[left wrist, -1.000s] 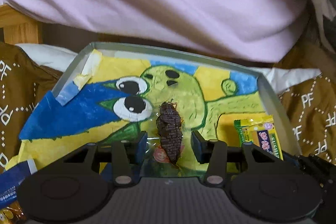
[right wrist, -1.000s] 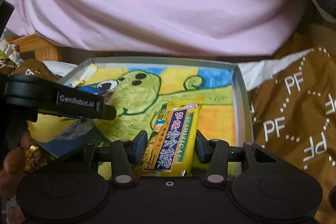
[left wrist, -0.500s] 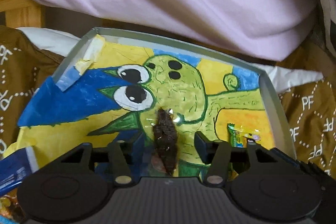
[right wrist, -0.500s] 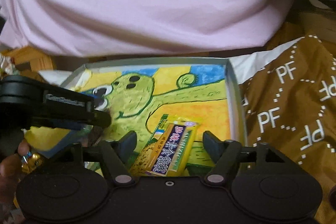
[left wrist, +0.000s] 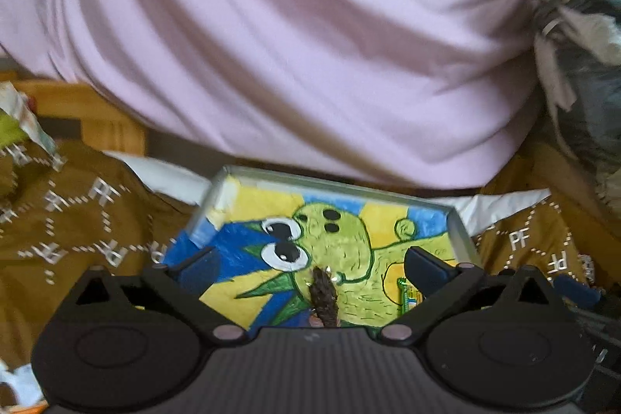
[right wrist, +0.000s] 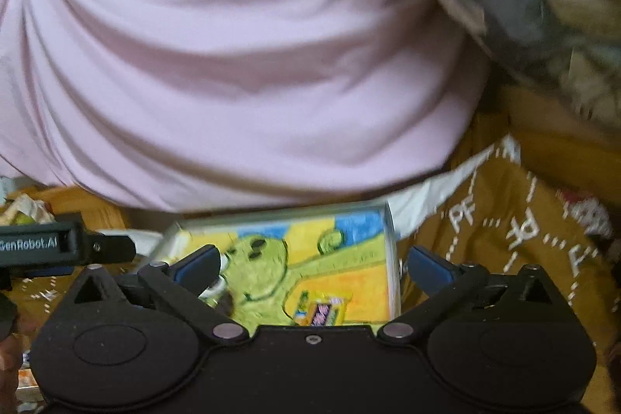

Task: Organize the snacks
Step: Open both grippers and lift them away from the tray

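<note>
Shallow grey tray (left wrist: 460, 231) lined with a crayon-textured cartoon drawing. A dark, ridged oblong snack (left wrist: 323, 297) and a glossy yellow packet (right wrist: 320, 309) lie inside. Left gripper (left wrist: 310, 268) and right gripper (right wrist: 312, 264) stand spread wide, holding nothing.

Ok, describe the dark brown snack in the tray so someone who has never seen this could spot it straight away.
Find the shallow grey tray lined with a bright cartoon of a green big-eyed creature. The dark brown snack lies on the drawing just below the eyes, in clear wrap. Its only neighbour, the yellow packet to the right, is flat and printed; this one is lumpy, rough and almost black.
</note>
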Available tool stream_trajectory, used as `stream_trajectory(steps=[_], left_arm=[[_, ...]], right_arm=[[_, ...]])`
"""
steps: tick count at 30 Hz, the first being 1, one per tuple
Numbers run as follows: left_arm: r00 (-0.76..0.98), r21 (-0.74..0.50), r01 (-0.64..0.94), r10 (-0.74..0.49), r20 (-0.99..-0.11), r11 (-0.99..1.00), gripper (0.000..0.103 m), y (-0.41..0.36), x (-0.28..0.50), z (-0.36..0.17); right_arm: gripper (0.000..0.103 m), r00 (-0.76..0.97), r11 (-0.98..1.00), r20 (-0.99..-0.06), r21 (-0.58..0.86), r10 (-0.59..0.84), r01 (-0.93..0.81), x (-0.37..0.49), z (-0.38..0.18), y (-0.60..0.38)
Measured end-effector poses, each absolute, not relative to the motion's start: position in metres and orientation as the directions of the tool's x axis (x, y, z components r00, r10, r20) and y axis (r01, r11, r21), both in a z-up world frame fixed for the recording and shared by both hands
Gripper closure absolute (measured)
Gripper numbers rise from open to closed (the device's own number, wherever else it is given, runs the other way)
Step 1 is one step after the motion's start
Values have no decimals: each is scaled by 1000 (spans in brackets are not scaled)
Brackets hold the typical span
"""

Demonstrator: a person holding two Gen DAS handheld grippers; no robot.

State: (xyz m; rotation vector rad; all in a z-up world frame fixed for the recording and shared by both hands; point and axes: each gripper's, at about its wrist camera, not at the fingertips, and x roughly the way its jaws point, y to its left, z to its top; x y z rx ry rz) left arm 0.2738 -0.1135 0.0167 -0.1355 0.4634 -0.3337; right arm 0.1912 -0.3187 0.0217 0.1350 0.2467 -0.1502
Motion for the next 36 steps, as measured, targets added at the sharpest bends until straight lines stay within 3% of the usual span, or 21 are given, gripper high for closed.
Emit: stream_trajectory(steps=[7,20,28,36], left_arm=[[881,-177,271,-318,-350,946,0,-86,222,42],[931,-139,222,-252,-263,965,0,-23,127,53],[910,-137,207,-242,-335,969,0,10,93,37],[888,-118,181,-214,-408,976,0,25,76,11]], right_arm=[[1,981,991,-170,87,-89,105,135,45,-292],[1,993,1000,-117,4,10,-10,47,51,-234],[1,983,997,-173,-38,57,-65,22,38,-202],[1,943,994,-330,-79,44,-73,20,14,-184]])
